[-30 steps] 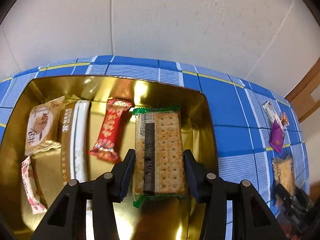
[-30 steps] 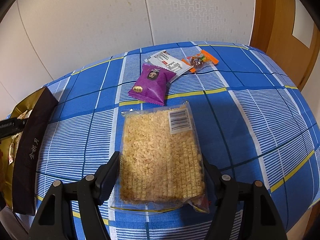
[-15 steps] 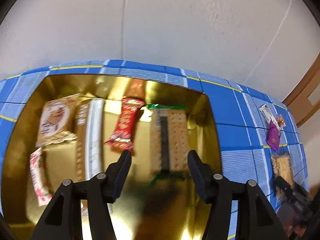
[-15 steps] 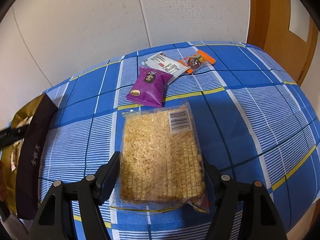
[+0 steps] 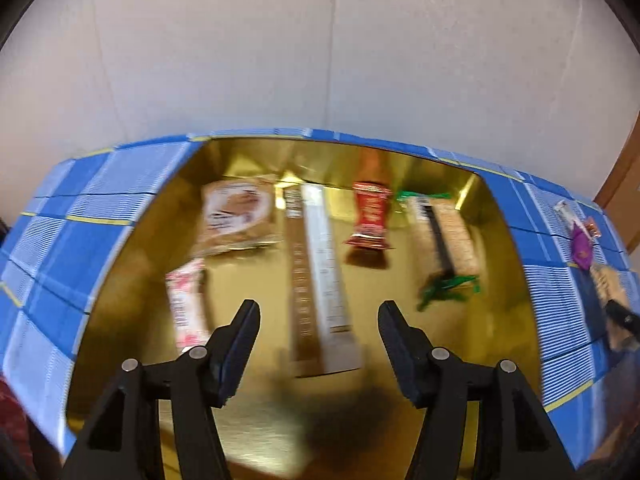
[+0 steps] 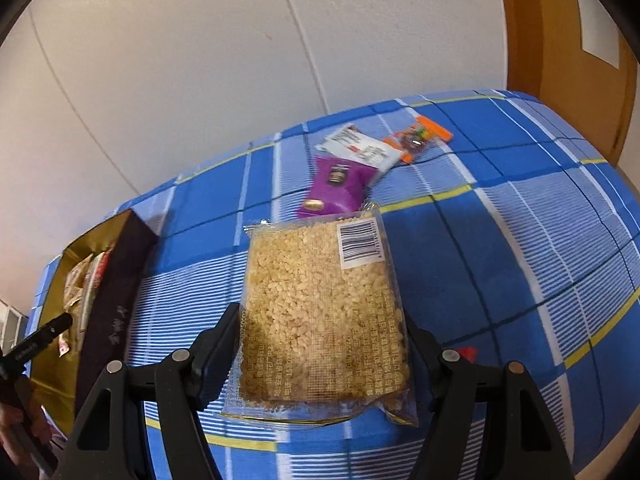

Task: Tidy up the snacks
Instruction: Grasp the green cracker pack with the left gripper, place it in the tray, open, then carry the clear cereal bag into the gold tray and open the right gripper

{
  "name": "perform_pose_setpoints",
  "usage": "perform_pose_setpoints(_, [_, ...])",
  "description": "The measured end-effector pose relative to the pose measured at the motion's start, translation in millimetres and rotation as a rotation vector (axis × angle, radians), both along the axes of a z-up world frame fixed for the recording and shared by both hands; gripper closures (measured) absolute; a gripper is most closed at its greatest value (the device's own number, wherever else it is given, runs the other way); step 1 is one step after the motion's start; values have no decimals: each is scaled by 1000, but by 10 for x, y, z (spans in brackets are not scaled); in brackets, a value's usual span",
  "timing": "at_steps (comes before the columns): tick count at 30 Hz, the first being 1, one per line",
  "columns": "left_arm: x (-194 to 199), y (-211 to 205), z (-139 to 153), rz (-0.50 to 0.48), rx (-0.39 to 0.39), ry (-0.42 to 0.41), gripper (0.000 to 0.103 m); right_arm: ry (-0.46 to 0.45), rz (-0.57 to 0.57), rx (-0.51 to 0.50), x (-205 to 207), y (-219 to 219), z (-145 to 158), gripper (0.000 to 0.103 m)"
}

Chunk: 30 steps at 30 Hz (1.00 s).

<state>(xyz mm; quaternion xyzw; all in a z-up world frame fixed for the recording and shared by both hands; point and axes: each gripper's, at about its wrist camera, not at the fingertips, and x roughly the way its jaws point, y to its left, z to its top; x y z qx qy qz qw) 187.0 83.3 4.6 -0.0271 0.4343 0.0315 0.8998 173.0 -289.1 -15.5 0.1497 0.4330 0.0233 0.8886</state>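
My left gripper [image 5: 319, 308] hangs open over the gold tin [image 5: 132, 240], with nothing between its fingers. The green-ended cracker pack [image 5: 444, 240] lies loose in the tin's right part, well clear of the jaws. Beside it lie a red pack [image 5: 370, 216], a long brown-and-white box [image 5: 316, 264], a tan cookie pack [image 5: 236, 216] and a pink-white pack [image 5: 186, 304]. My right gripper [image 6: 322, 316] is shut on a clear pack of puffed-rice crisp [image 6: 320, 300], both pads pressing its long sides, just above the blue checked cloth [image 6: 500, 240].
A purple pack [image 6: 338, 186], a white pack [image 6: 360, 148] and an orange-ended candy pack [image 6: 420, 138] lie on the cloth beyond the rice pack. The tin's dark outer wall [image 6: 116, 292] stands to the left. A wooden door [image 6: 560, 40] is at the right, a white wall behind.
My left gripper has let go of the cracker pack, opened, drawn back and swung left over the tin. The right gripper has tilted slightly, with the rice pack still in its jaws.
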Motion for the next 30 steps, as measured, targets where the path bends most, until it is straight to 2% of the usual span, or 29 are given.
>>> perform_pose_setpoints(2, [-73, 68, 2, 19, 30, -28, 35, -13, 20, 4, -7, 88, 29, 30])
perform_pose_setpoints(7, [-229, 171, 18, 32, 97, -112, 34, -85, 88, 4, -55, 384, 140, 30])
perform_pose_setpoints(11, [-278, 232, 20, 32, 103, -115, 31, -182, 165, 0, -125, 652, 267, 30])
perform_pose_setpoints(15, [-282, 340, 7, 65, 97, -95, 29, -253, 250, 54, -184, 928, 368, 30])
perform_pose_setpoints(19, [-296, 419, -33, 91, 87, -75, 28, -251, 320, 44, -183, 1253, 420, 30])
perform_pose_setpoints(22, [-313, 418, -40, 95, 110, -73, 28, -240, 381, 27, -172, 1516, 448, 30])
perform_pose_setpoints(26, [-354, 430, -15, 95, 119, -88, 23, -176, 446, 7, -163, 1873, 433, 30])
perform_pose_setpoints(30, [-392, 493, 35, 112, 115, -110, 20, -122, 508, -69, -182, 2242, 413, 30])
